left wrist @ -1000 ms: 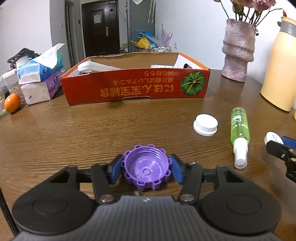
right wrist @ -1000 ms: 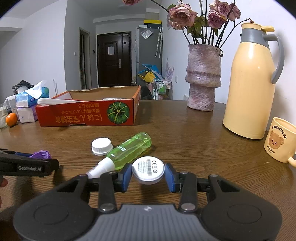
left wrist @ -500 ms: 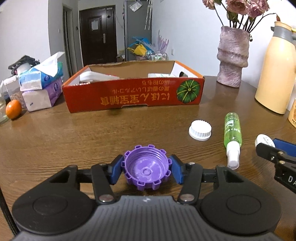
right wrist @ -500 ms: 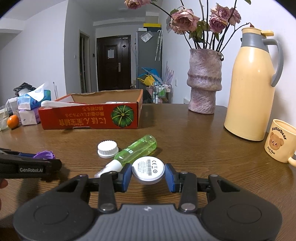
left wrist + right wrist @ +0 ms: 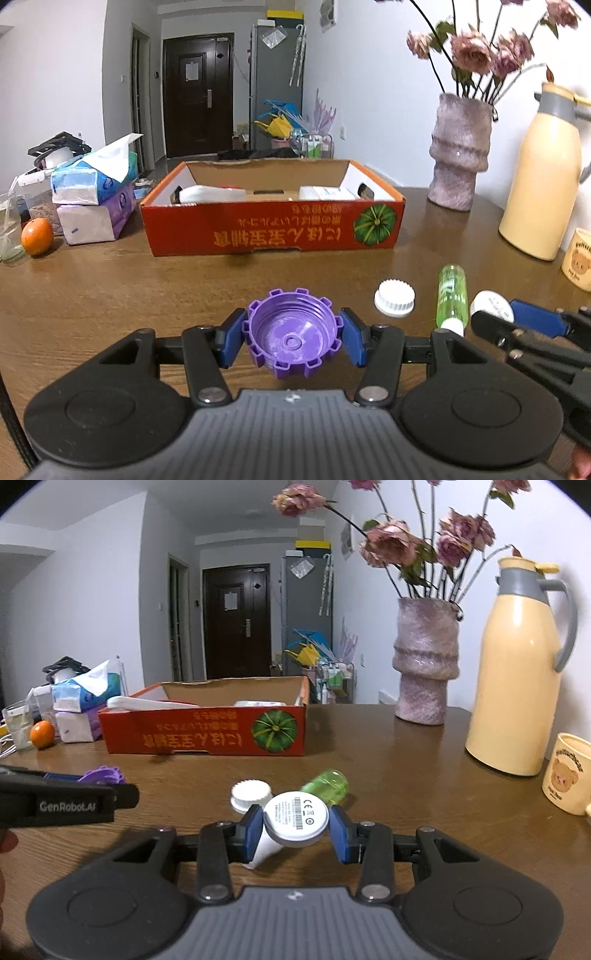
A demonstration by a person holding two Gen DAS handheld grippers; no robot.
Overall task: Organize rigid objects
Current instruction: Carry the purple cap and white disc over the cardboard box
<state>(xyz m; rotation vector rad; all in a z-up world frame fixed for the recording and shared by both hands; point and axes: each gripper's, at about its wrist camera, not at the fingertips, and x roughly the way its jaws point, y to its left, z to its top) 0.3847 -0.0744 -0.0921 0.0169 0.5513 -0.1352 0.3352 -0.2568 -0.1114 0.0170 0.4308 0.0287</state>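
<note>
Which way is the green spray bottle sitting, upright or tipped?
Tipped. The green spray bottle lies on its side on the table, white nozzle end toward the cameras, beside the white ribbed cap.

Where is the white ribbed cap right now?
In the left wrist view the white ribbed cap lies on the table, right of centre, beside the green spray bottle.

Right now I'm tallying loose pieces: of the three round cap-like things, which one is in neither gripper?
The white ridged cap, lying on the table beside the green spray bottle. The purple cap is clamped in the left gripper; the white disc in the right gripper.
</note>
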